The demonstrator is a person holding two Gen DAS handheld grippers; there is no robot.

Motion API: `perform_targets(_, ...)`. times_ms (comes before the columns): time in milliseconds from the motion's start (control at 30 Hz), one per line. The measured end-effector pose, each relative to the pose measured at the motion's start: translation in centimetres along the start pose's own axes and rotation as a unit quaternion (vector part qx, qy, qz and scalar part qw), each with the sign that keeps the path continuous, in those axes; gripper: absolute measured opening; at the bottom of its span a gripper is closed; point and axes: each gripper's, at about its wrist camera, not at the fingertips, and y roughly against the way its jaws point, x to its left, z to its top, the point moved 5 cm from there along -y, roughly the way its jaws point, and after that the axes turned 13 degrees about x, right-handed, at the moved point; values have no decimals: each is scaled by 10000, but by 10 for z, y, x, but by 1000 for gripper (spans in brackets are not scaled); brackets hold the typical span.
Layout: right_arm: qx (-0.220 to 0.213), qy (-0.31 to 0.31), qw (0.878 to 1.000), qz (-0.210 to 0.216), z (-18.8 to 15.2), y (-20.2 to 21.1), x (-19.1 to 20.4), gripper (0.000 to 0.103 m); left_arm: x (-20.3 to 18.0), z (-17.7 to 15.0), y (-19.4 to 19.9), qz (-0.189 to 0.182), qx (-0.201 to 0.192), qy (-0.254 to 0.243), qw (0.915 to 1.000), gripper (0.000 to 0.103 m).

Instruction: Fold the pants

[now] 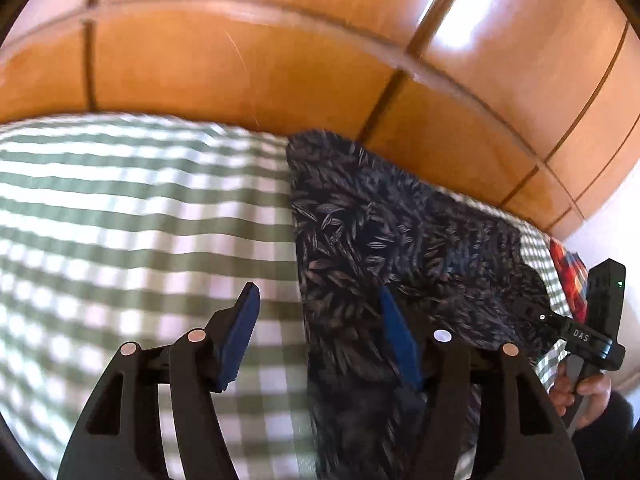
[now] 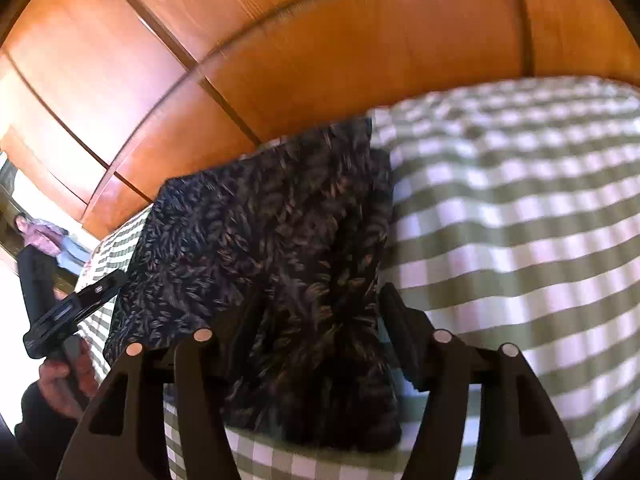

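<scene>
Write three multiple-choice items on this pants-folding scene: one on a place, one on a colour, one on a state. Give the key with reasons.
1. Where do the dark leaf-print pants lie?
A. on the green-and-white checked bedcover
B. on a bare tiled floor
C. over a chair back

2. What colour are the pads of the left gripper?
A. red
B. blue
C. yellow

3. How do the jaws of the right gripper stand?
A. shut on nothing
B. open, with bunched pants fabric between them
C. open over bare bedcover

Key:
1 A, checked cloth shows around the pants in both views.
2 B, both pads show blue in the left wrist view.
3 B, the fingers stand apart with dark fabric between them.
</scene>
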Motion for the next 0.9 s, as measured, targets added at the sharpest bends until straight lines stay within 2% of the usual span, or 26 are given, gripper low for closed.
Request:
perform_targets(167, -191, 385, 9977, -526, -21, 25, 15, 60, -19, -39, 25, 343, -288, -192, 9988, 61)
perform_targets(200, -148, 494, 9957, -770, -27, 24, 17, 59, -23, -47, 24, 436, -245, -268, 9984, 61)
perform_targets(233, 7, 560, 9903, -1273, -32, 15, 15, 60, -31, -50, 18, 549, -158, -343, 9978, 61)
perform_targets(267, 136, 552, 9878, -1447, -36, 8, 11, 60, -32, -56, 8, 728, 7, -399, 9965, 61)
perform_targets(367, 113, 308, 9888, -1458, -40, 1, 1, 66, -24, -59, -4, 709, 101, -180, 9973, 67)
perform_targets(433, 109, 122, 9907, -1354, -41, 5, -2, 66, -21, -58, 2, 671, 74, -40, 9977, 69)
perform_targets(500, 14, 126, 9895, -1441, -44, 15, 2, 66, -20, -59, 13, 639, -8, 22, 9980, 69)
perform_targets(600, -310, 143, 9842, -1735, -51, 37, 16, 73, -33, -67, 35, 691, -268, -70, 9972, 69)
perform_targets(633, -468, 108, 9841, -1711, -55, 48, 22, 80, -37, -70, 45, 729, -372, -76, 9966, 71)
perform_targets(767, -775, 81, 9848, -1555, -74, 71, 50, 92, -53, -85, 73, 770, -710, -207, 9943, 83)
perform_targets(900, -896, 312, 9794, -1782, -94, 71, 83, 101, -71, -107, 99, 921, -1004, -364, 9900, 92)
